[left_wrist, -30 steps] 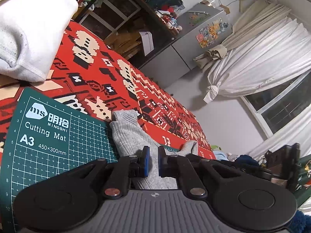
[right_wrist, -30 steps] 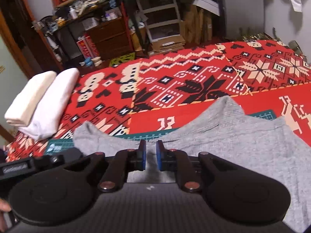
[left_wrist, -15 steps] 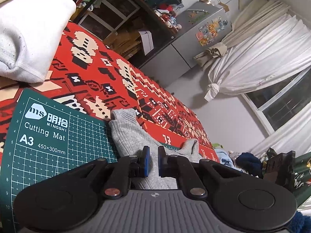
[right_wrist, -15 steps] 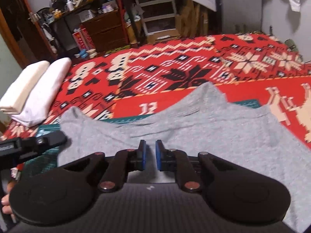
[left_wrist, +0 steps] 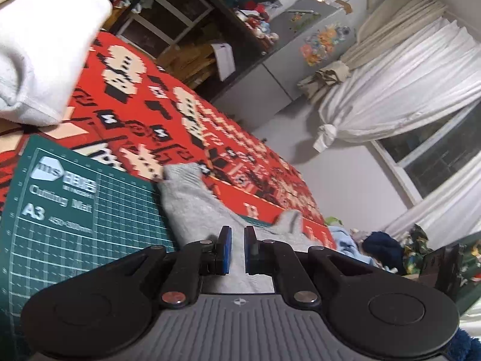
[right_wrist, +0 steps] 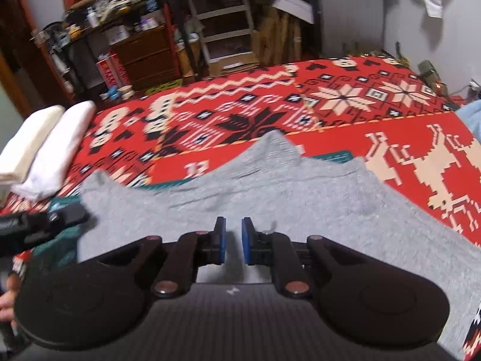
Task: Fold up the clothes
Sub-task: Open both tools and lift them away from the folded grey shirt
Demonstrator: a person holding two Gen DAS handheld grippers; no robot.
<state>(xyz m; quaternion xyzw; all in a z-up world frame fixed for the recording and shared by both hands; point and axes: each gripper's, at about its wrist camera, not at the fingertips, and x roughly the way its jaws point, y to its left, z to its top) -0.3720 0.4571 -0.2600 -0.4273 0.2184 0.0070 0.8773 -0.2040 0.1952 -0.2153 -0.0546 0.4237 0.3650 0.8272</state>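
Observation:
A grey knit garment point(right_wrist: 270, 192) lies spread over the green cutting mat point(left_wrist: 75, 216) and the red patterned blanket point(right_wrist: 405, 162). My right gripper point(right_wrist: 233, 240) sits at its near edge, blue pads a narrow gap apart with grey fabric between them. In the left wrist view the garment point(left_wrist: 198, 201) narrows toward my left gripper point(left_wrist: 237, 251), which is pinched on it the same way. One sleeve end points toward the far side. The left gripper point(right_wrist: 45, 225) also shows in the right wrist view, at the garment's left edge.
Two folded white and cream clothes point(right_wrist: 57, 153) lie at the blanket's left edge, seen close in the left wrist view as a white bundle point(left_wrist: 45, 60). Shelves and drawers point(right_wrist: 222, 30) stand beyond the blanket. Curtains point(left_wrist: 390, 90) hang at the right. A hand point(right_wrist: 7, 294) shows at the lower left.
The right gripper has drawn back, so more of the grey garment lies spread in front of it. The left gripper shifted slightly along the mat. Both pad gaps look unchanged.

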